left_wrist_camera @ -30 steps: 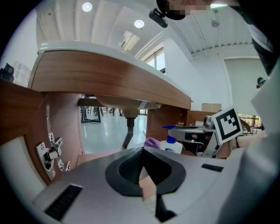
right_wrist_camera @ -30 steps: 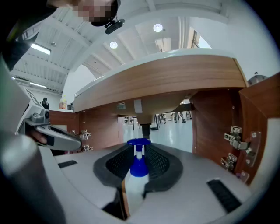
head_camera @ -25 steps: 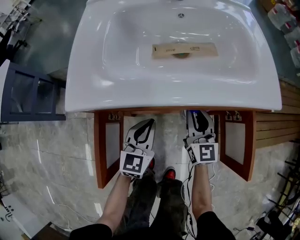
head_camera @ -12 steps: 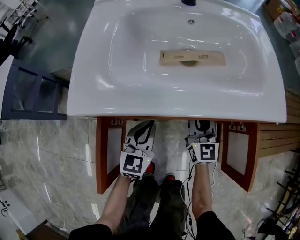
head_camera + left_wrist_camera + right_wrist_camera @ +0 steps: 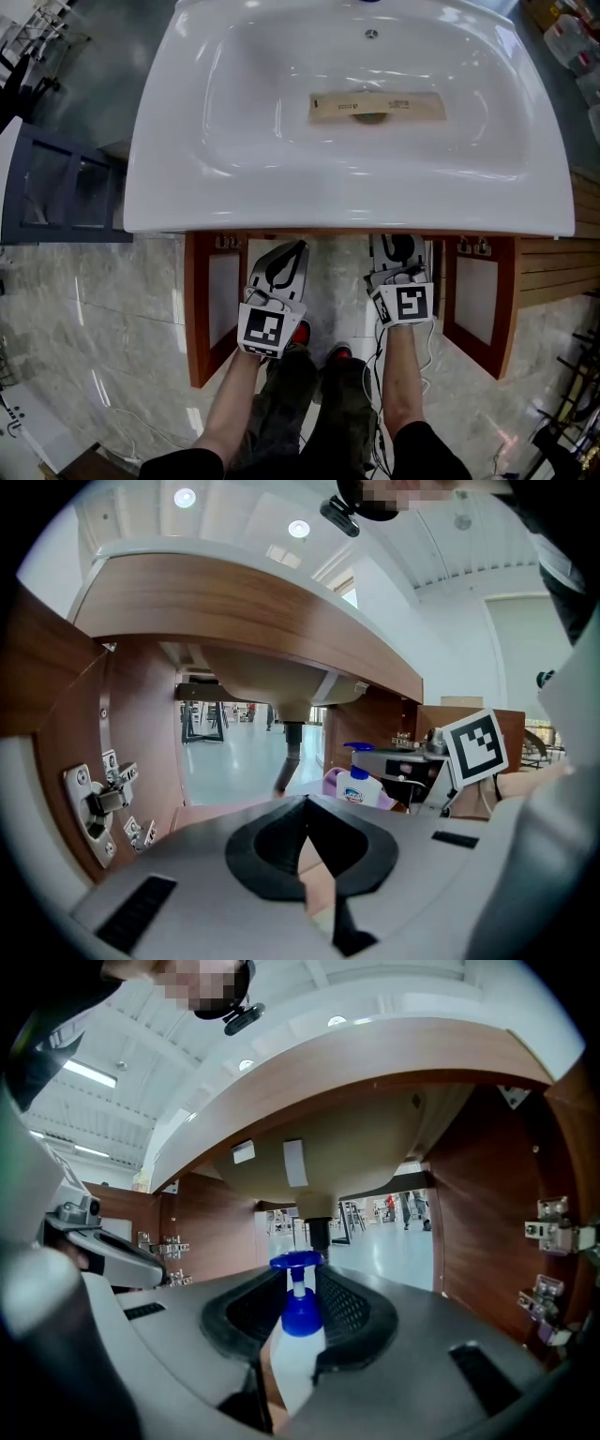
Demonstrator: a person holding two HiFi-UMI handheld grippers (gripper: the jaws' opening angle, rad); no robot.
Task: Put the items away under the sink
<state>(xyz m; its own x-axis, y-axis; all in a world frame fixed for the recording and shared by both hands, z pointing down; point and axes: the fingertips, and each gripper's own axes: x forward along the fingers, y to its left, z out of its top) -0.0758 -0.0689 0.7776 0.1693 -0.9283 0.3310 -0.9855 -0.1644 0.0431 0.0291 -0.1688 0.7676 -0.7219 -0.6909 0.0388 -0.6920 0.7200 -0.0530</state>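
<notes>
A white bottle with a blue pump top (image 5: pixel 296 1349) stands upright between the jaws of my right gripper (image 5: pixel 300 1288), which is shut on it. In the left gripper view the same bottle (image 5: pixel 360 787) shows to the right, held in front of the open cabinet. In the head view my right gripper (image 5: pixel 398 246) reaches under the front rim of the white sink (image 5: pixel 347 211), which hides the bottle. To its left my left gripper (image 5: pixel 296 247) is shut with nothing in it; its black pads (image 5: pixel 281 841) meet along one line.
Both wooden cabinet doors (image 5: pixel 211 300) (image 5: pixel 473 291) stand swung open. The grey drain pipe (image 5: pixel 317 1232) hangs at the middle of the cabinet, with hinges (image 5: pixel 98 794) on the side walls. A purple object (image 5: pixel 334 782) lies behind the bottle. A tan strip (image 5: pixel 375 106) rests in the basin.
Only the head view has shifted slightly. Both grippers stay where they were under the sink's front rim, and the right one keeps hold of the bottle.
</notes>
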